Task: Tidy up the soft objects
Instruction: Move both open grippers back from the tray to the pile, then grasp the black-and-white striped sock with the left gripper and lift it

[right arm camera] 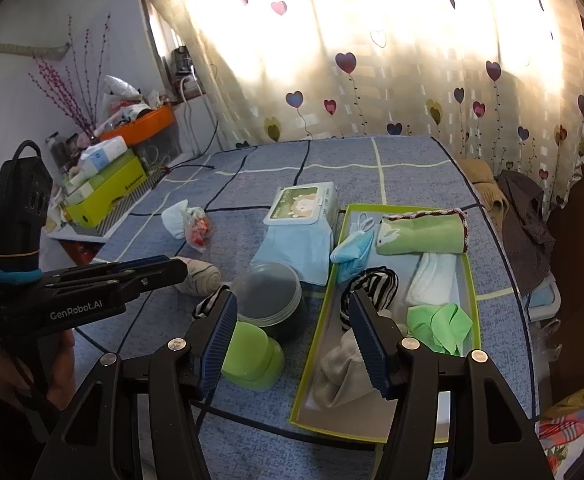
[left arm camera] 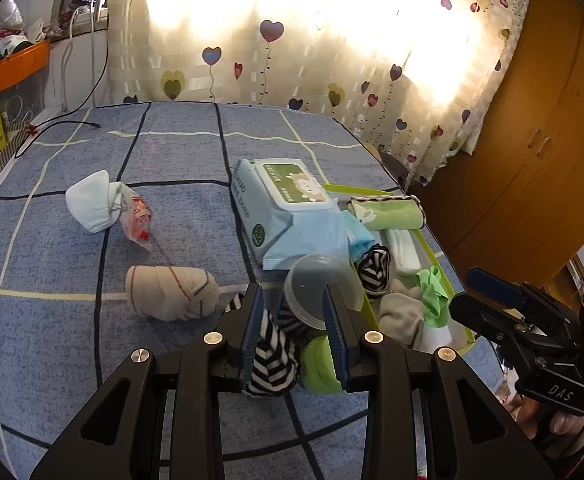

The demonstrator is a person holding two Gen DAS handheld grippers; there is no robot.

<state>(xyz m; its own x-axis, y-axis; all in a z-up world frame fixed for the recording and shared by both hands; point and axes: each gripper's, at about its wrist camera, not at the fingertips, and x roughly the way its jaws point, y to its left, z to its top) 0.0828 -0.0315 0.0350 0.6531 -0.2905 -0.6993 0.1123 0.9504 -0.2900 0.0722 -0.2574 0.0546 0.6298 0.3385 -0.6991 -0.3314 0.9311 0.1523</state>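
A black-and-white striped sock lies on the blue bedspread between the fingers of my left gripper. The jaws stand half apart, and the right pad is clear of the sock. My right gripper hovers wide open over the left rim of the green-edged tray, holding nothing. The tray holds another striped sock, a grey sock, a green rag, a white cloth, a folded green towel and a blue mask.
A clear lidded tub and a green cup stand just left of the tray, with a wipes pack behind them. A beige rolled sock and a white sock with a plastic wrapper lie further left. Boxes crowd the bedside at the left.
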